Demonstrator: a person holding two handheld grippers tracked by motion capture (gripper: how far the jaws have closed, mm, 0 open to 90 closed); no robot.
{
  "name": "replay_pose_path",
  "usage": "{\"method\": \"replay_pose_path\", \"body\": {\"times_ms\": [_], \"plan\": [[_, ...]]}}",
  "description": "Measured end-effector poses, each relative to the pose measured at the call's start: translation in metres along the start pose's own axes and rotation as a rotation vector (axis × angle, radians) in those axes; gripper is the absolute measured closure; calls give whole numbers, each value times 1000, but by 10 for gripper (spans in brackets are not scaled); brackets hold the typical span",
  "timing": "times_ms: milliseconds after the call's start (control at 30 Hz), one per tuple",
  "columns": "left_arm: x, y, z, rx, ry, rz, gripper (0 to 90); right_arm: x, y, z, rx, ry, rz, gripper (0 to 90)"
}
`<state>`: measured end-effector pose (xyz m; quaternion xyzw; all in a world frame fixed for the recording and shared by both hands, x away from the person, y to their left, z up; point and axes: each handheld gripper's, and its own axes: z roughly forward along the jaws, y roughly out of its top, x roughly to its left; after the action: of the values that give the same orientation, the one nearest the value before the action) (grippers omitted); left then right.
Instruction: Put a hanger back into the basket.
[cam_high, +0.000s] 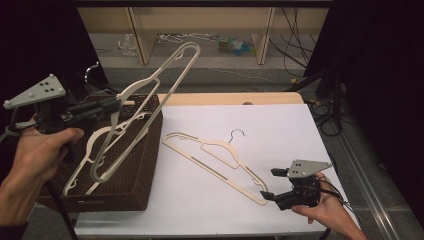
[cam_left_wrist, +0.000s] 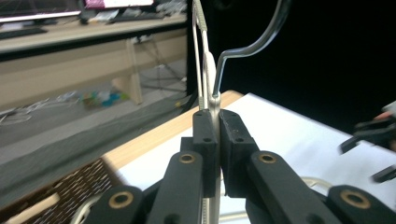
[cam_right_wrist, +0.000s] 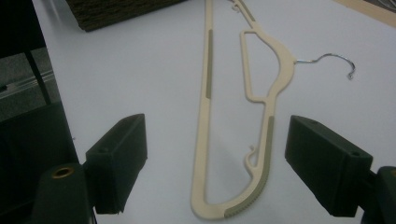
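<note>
Item: raised hanger (cam_high: 160, 75), pinched at its neck by your left hand-held gripper (cam_high: 116, 104) above the basket (cam_high: 145, 150). Risk: it swings or snags. Right hand-held gripper (cam_high: 272, 184) wide by the bench (cam_high: 280, 125) hanger (cam_high: 215, 157).

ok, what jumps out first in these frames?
The raised hanger, clamped by the left gripper near its hook, tilts up over the wicker basket at the table's left. A second hanger lies flat on the white tabletop, the right gripper open at its near end.
</note>
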<state>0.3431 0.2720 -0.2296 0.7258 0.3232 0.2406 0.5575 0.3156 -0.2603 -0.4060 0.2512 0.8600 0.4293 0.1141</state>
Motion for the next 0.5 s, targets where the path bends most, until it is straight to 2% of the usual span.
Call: {"method": "replay_pose_path", "body": {"times_ms": [133, 267, 400, 500], "plan": [[21, -18, -1, 11, 38, -21, 856, 0, -2, 0, 0, -4, 4, 216], [42, -36, -1, 46, 80, -29, 856, -1, -3, 1, 6, -3, 11, 203], [56, -53, -5, 79, 136, -23, 856, -1, -5, 2, 10, -3, 12, 199], [63, -63, -9, 94, 158, -24, 856, -1, -6, 2, 14, -1, 16, 199]]}}
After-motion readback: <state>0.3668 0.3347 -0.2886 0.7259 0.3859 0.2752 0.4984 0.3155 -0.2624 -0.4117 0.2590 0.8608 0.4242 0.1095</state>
